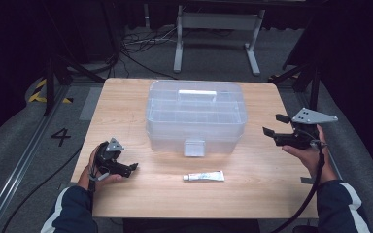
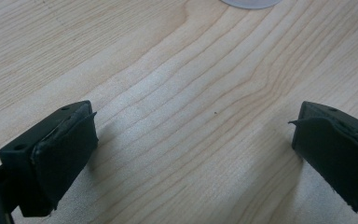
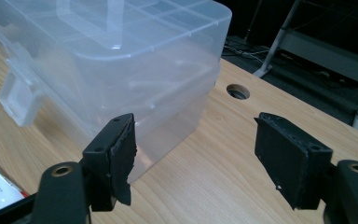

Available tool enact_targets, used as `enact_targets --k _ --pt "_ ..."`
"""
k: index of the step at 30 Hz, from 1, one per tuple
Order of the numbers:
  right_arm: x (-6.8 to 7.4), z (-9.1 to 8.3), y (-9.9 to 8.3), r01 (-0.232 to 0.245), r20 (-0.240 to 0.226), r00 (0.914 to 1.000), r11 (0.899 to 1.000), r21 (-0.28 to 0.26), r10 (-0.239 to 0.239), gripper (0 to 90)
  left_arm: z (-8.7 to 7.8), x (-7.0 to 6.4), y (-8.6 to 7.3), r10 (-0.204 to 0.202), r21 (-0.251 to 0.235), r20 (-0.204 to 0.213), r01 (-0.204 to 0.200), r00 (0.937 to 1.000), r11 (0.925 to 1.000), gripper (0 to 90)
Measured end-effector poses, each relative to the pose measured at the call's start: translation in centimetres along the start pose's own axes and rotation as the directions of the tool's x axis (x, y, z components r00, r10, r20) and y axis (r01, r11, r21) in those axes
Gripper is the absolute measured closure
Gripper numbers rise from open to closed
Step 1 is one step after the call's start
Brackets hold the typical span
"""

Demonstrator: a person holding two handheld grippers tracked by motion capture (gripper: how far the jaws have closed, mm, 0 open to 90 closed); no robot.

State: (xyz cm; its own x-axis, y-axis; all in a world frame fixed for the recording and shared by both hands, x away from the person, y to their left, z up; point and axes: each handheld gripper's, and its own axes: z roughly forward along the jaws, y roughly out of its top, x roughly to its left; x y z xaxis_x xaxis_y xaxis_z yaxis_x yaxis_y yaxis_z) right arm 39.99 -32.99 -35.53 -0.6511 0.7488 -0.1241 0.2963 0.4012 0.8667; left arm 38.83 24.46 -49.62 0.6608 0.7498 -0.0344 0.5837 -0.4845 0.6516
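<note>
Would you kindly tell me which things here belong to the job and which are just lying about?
Job: clear box, shut; tube lying in front of it; left gripper and right gripper, both open and empty.

Lying about: floor cables; metal stand behind the table.

The clear plastic box (image 1: 196,116) sits mid-table and blocks the centre; bare wood runs free at its nine o'clock and three o'clock sides. At six o'clock from the box, the small tube (image 1: 204,176) lies apart from its latch, leaving a narrow lane between. The left gripper (image 1: 132,167), jaws wide, has open tabletop ahead. The right gripper (image 1: 272,125), jaws apart, faces the box's corner, near it.
</note>
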Motion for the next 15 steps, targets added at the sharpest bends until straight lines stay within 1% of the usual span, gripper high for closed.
enact_targets --k 2,6,8,10,11,14,15 --pt "0.1 0.0 0.5 0.01 0.002 0.9999 1.0 -0.005 -0.01 29.6 0.0 0.0 0.0 0.001 0.0 -0.001 -0.001 1.0 1.0 0.2" --pt "0.4 0.3 1.3 0.021 -0.011 0.9997 1.0 -0.007 -0.022 29.6 0.0 0.0 0.0 0.0 0.0 0.0 0.0 1.0 1.0 0.2" --pt "0.4 0.4 1.5 0.026 -0.013 0.9996 1.0 -0.008 -0.026 29.6 0.0 0.0 0.0 0.0 0.0 0.0 0.0 1.0 1.0 0.2" --pt "0.6 0.7 2.2 0.033 -0.017 0.9993 0.999 -0.016 -0.034 29.9 0.0 0.0 0.0 0.004 0.001 -0.003 -0.004 1.0 1.0 0.2" --pt "0.6 0.7 2.2 0.033 -0.017 0.9993 0.999 -0.016 -0.034 29.9 0.0 0.0 0.0 0.001 0.0 -0.001 -0.001 1.0 1.0 0.2" --pt "0.8 0.7 3.0 0.038 -0.023 0.999 0.999 -0.03 -0.039 30.3 0.0 0.0 0.0 0.003 0.001 -0.002 -0.003 1.0 1.0 0.2" --pt "0.9 1.0 3.6 0.046 -0.029 0.9985 0.998 -0.035 -0.047 30.9 0.0 0.0 0.0 0.0 0.0 -0.001 0.0 1.0 1.0 0.2"
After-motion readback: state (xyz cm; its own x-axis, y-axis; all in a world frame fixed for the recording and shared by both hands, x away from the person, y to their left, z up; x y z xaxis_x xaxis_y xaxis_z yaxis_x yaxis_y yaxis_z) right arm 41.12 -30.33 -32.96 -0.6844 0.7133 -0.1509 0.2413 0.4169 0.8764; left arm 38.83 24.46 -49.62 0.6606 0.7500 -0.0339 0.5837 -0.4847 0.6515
